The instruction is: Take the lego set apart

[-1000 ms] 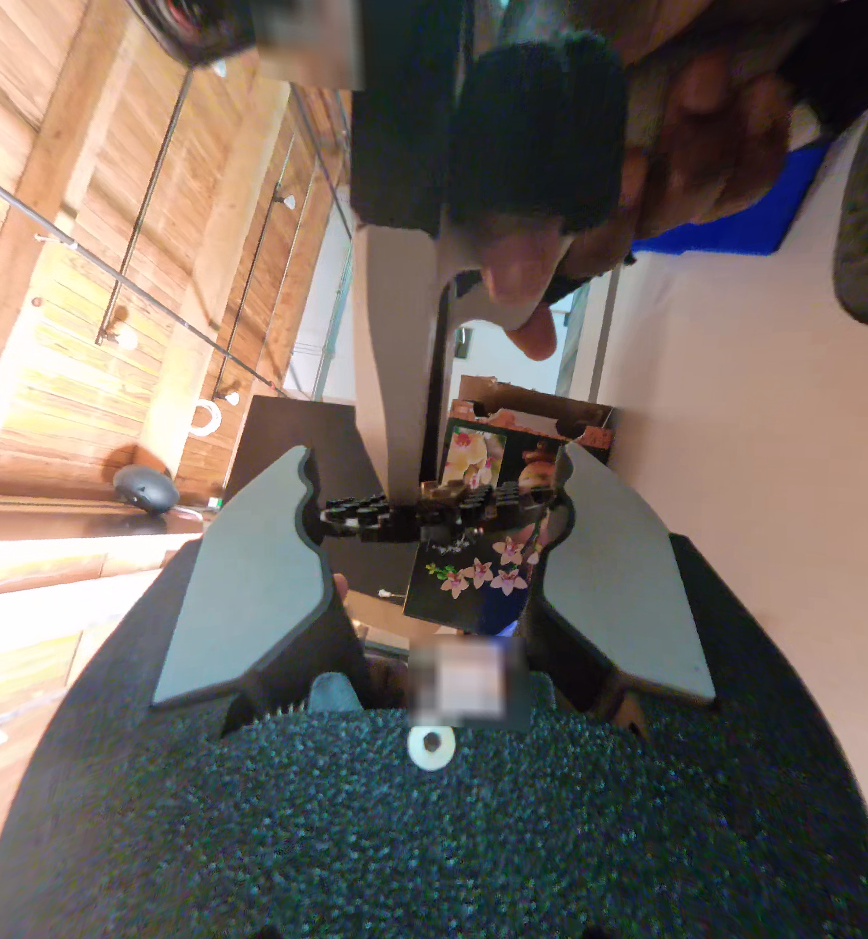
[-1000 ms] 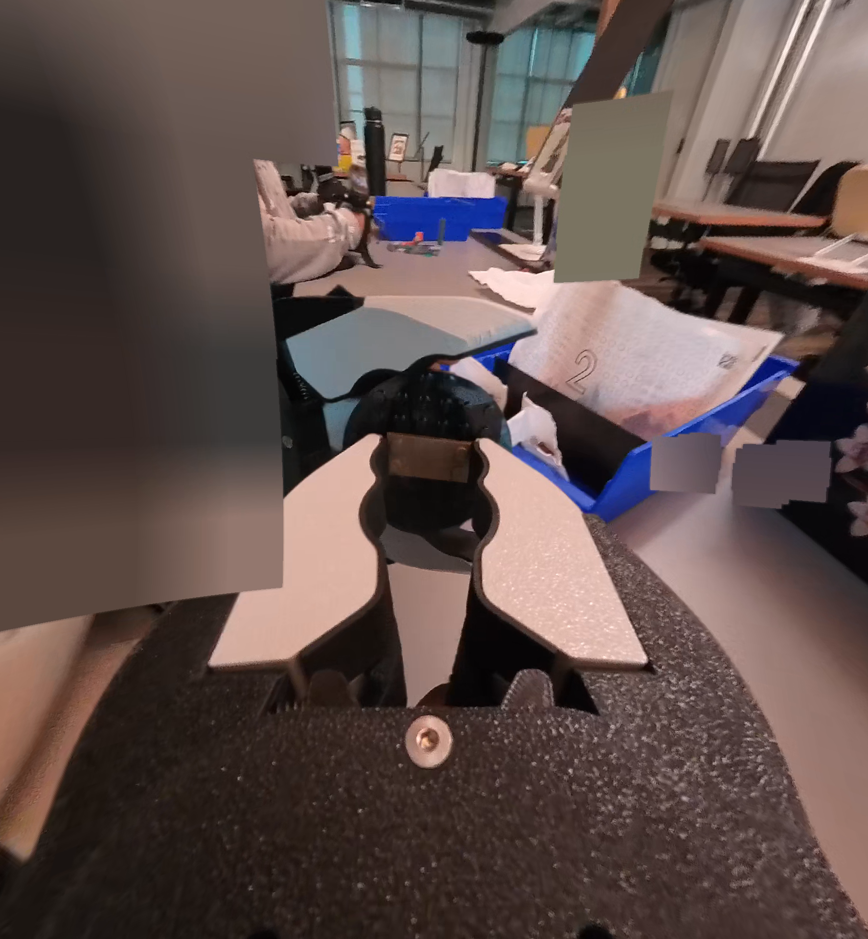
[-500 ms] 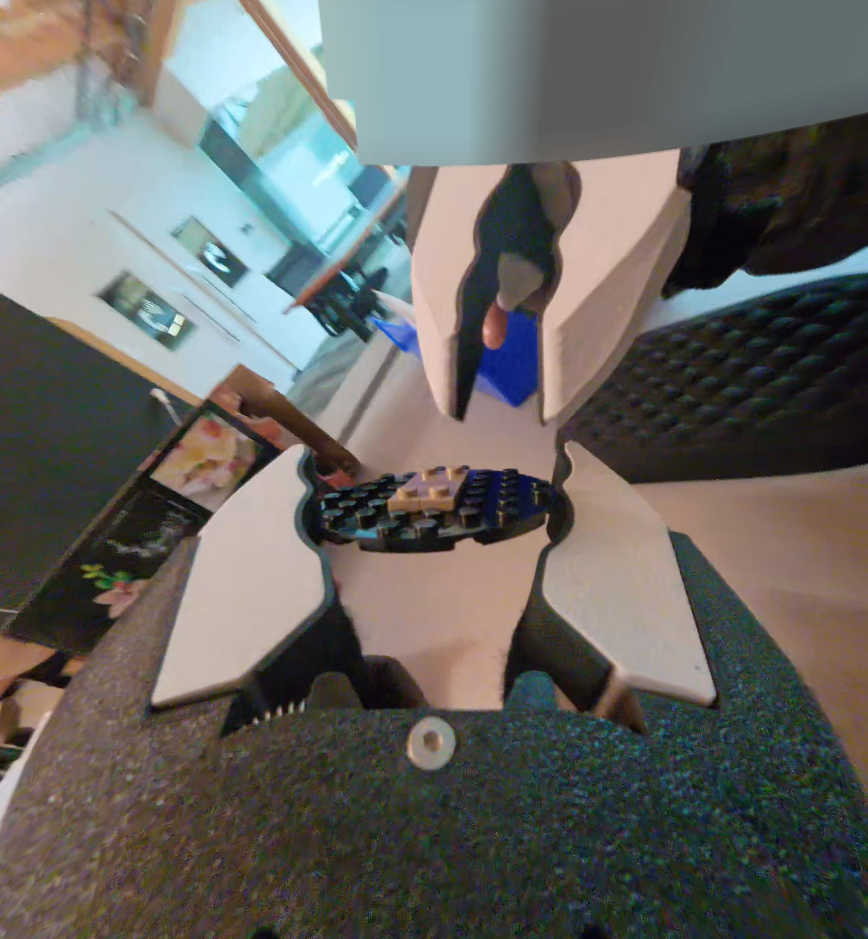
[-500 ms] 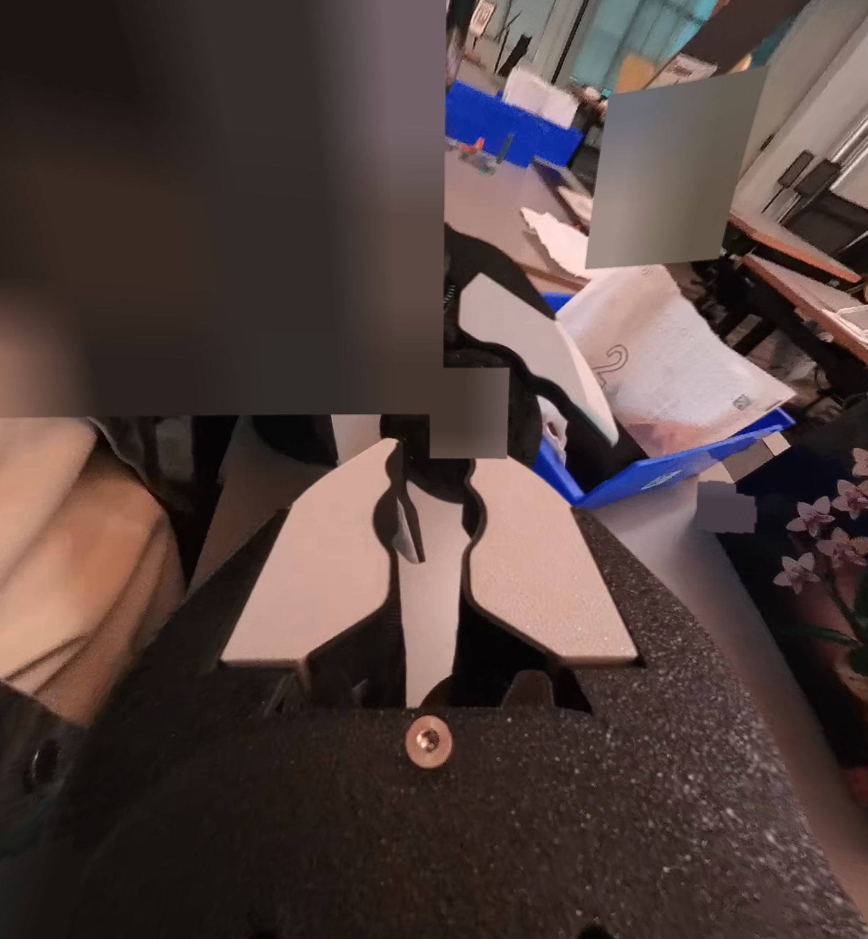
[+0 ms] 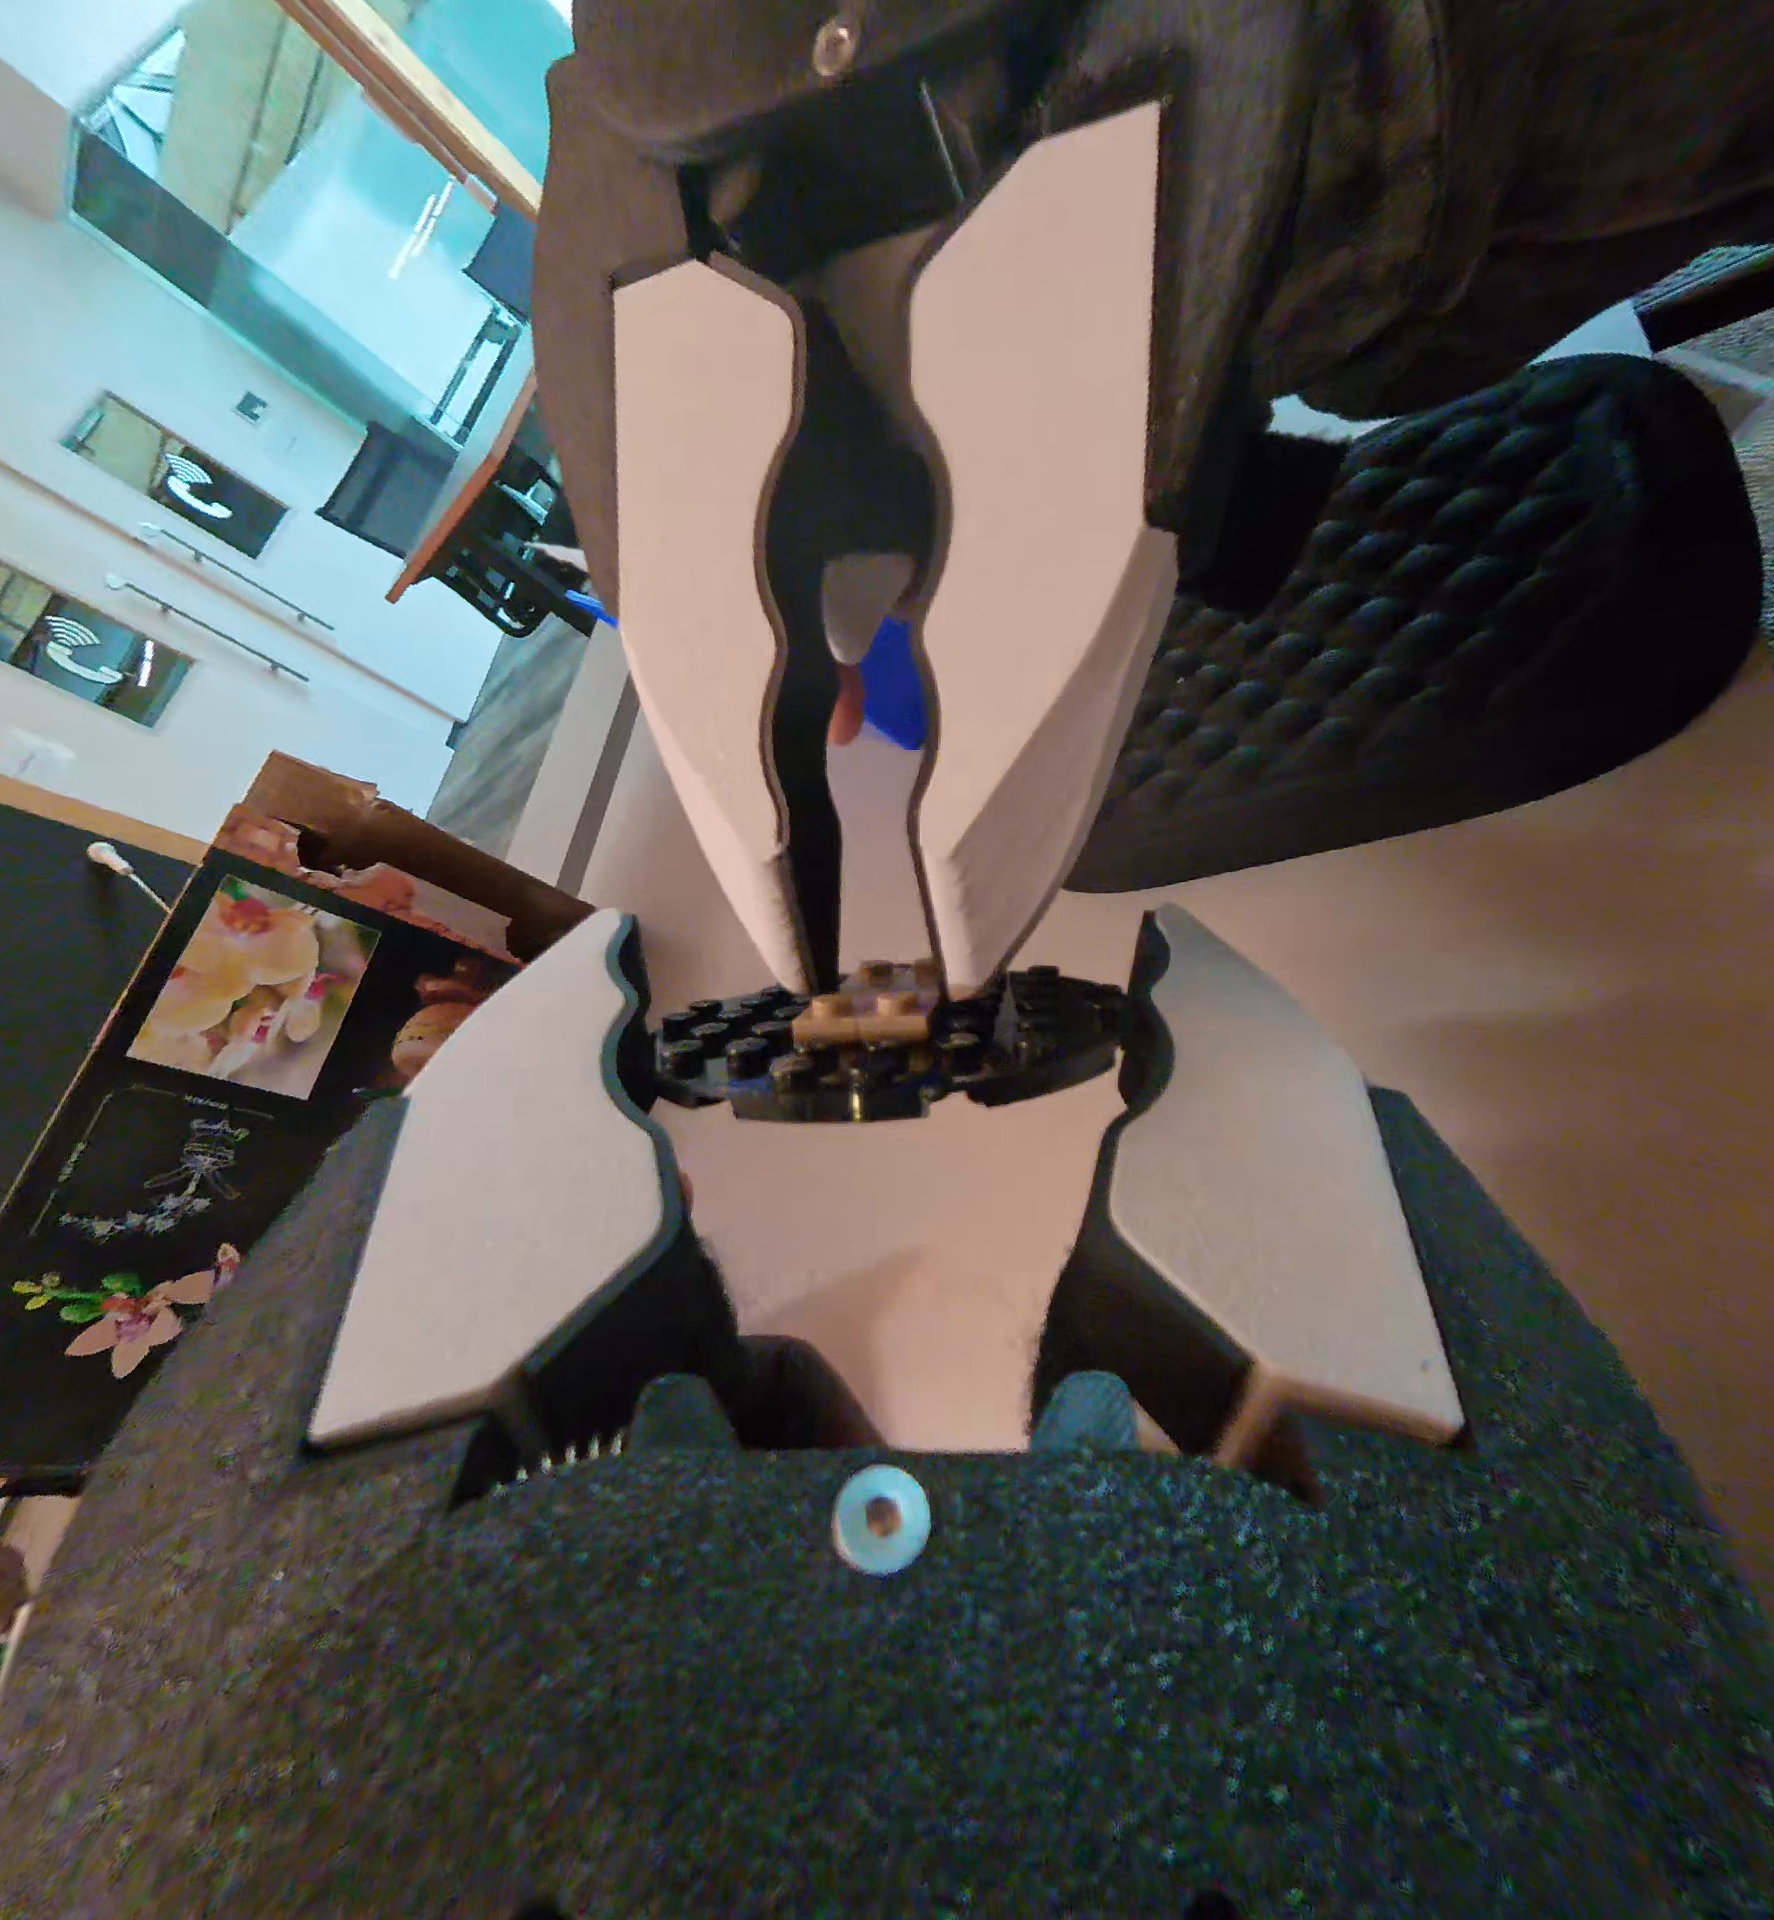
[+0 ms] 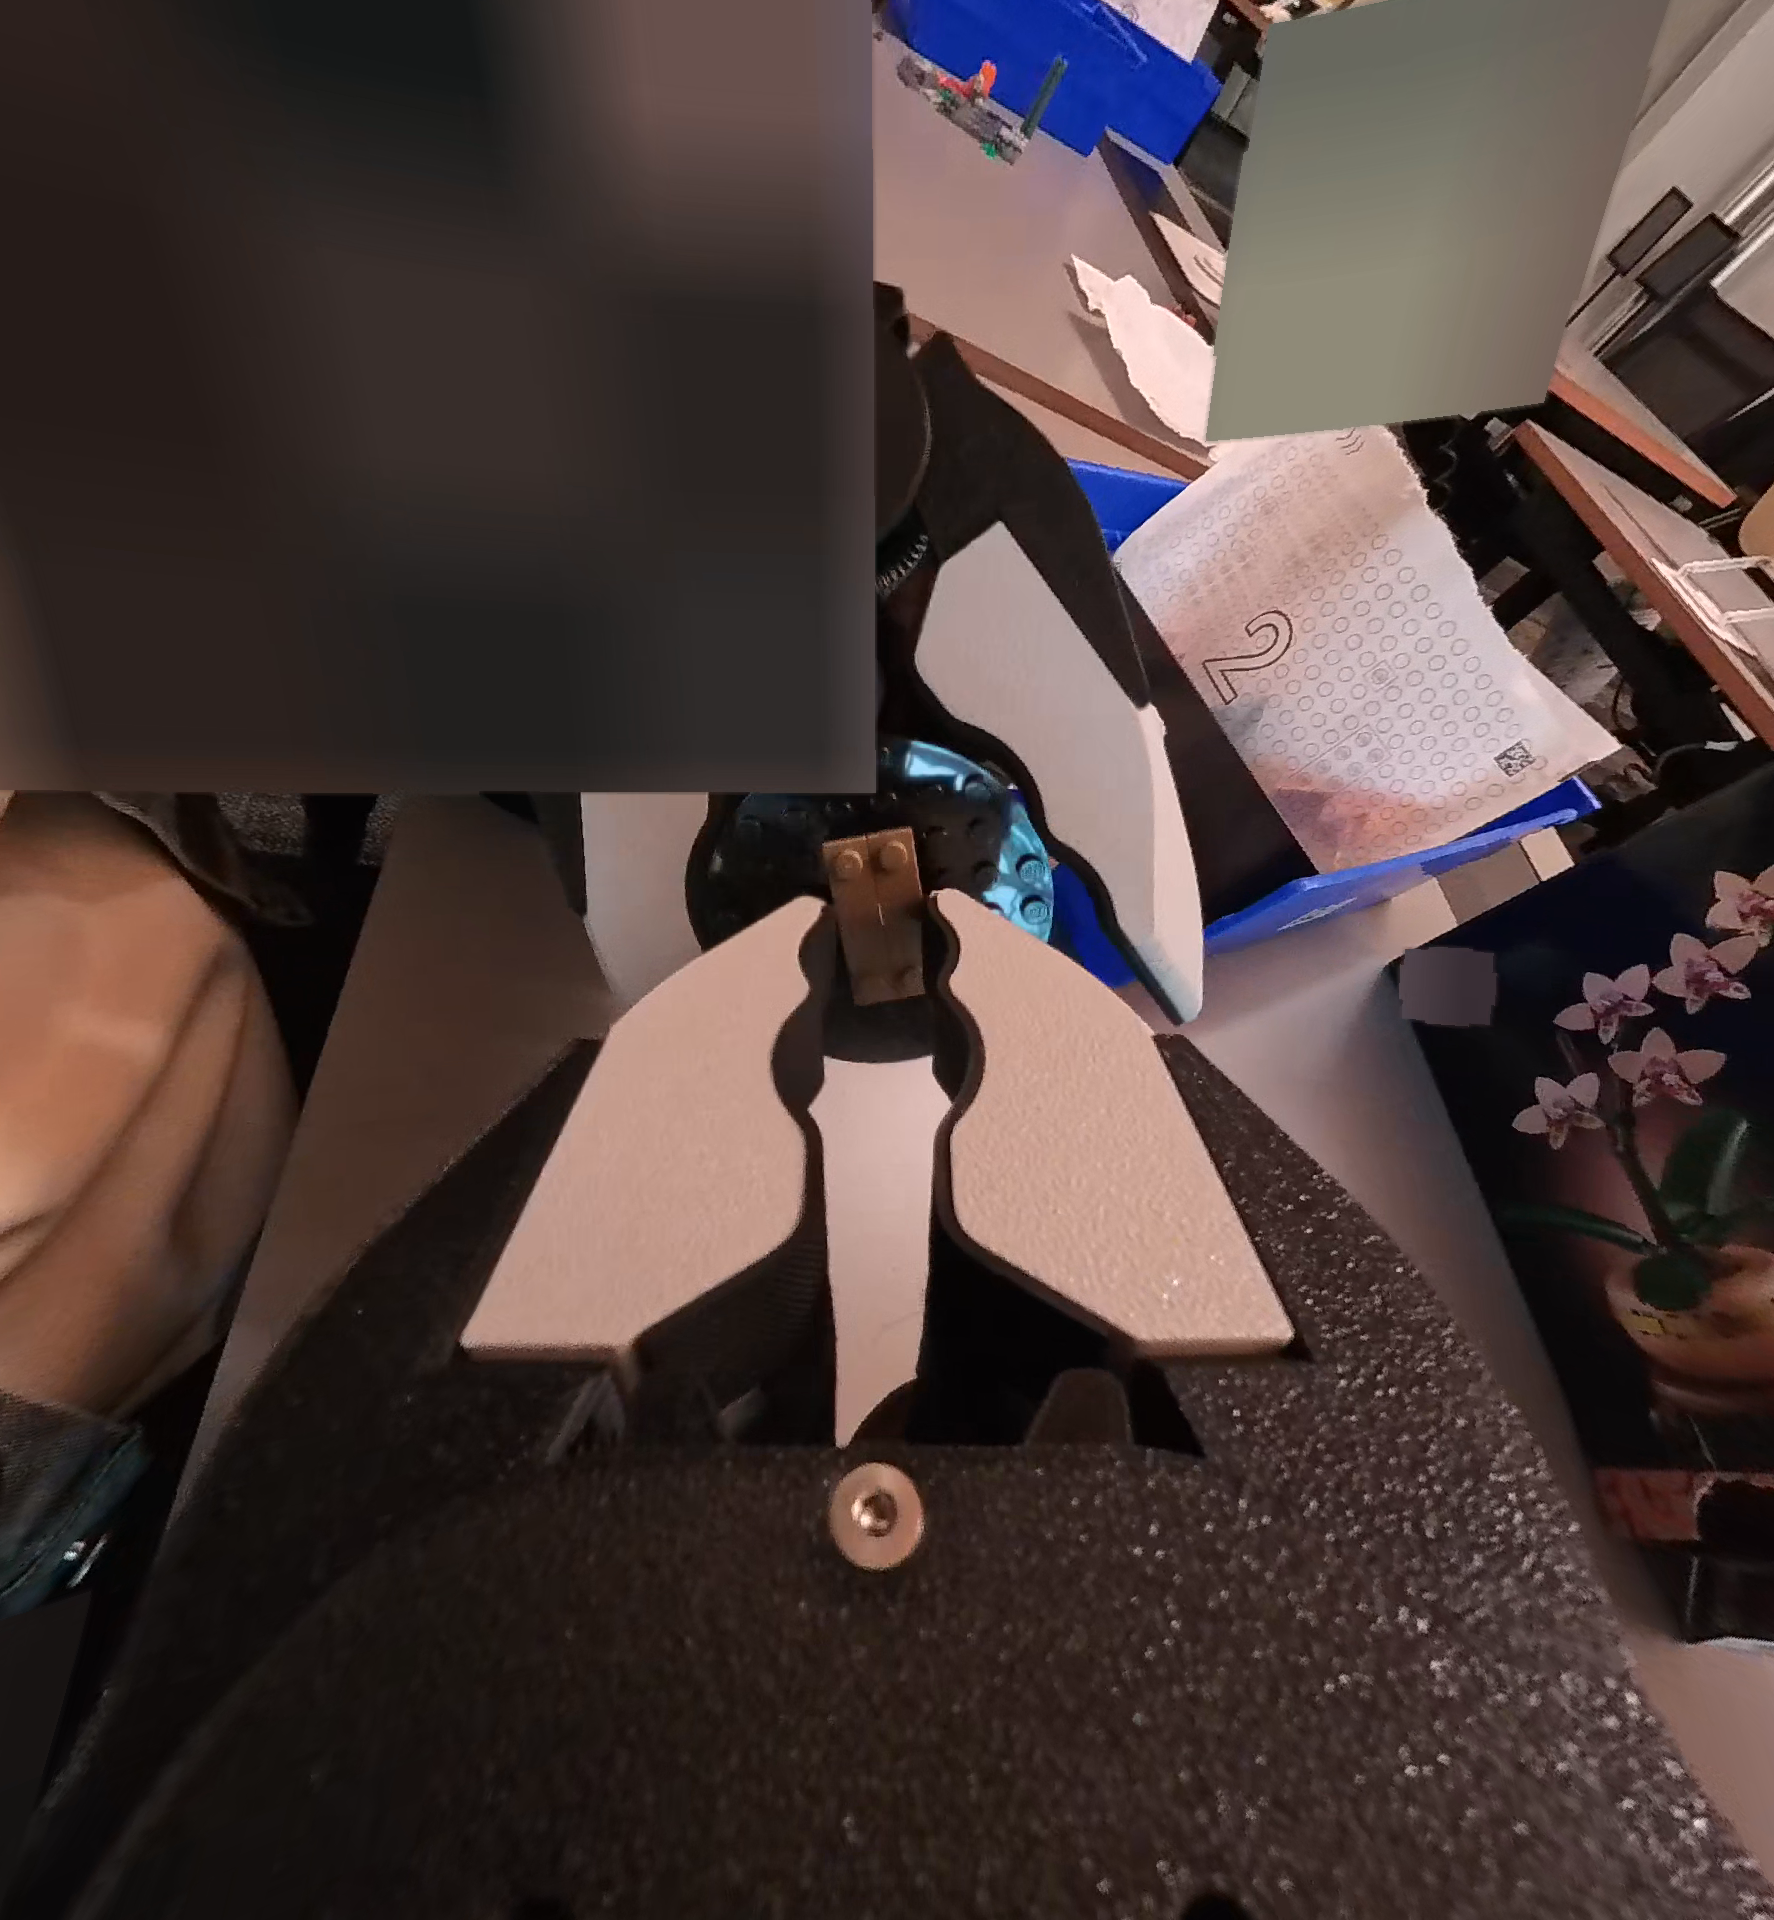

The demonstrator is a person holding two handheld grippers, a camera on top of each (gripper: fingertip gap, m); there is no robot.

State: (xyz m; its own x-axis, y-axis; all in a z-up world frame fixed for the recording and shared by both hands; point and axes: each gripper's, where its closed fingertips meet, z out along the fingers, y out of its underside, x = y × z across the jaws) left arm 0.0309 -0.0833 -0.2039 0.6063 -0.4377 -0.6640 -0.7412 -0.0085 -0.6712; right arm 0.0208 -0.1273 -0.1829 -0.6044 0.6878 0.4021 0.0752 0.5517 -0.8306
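Note:
My left gripper (image 5: 888,1039) is shut on a round black studded lego plate (image 5: 737,1039), held by its edges above the table with the studs up. A small tan plate (image 5: 867,1013) sits on top of it. My right gripper (image 6: 878,909) comes down from above, and its fingertips (image 5: 956,935) press on both sides of the tan plate (image 6: 878,914). In the right wrist view the round plate (image 6: 956,831) shows a light blue part (image 6: 1018,883), with a left finger (image 6: 1059,748) beside it.
A dark lego box with orchid pictures (image 5: 239,1039) stands on the table, also in the right wrist view (image 6: 1641,1143). A blue bin (image 6: 1382,894) holds a white paper bag (image 6: 1361,665). A black mesh chair (image 5: 1434,623) is behind. A person's sleeve (image 6: 83,1091) is at left.
The left gripper has turned, so the round plate's studs now face the right gripper. The right gripper has come down from just above the plate, and its tips now clamp the tan plate.

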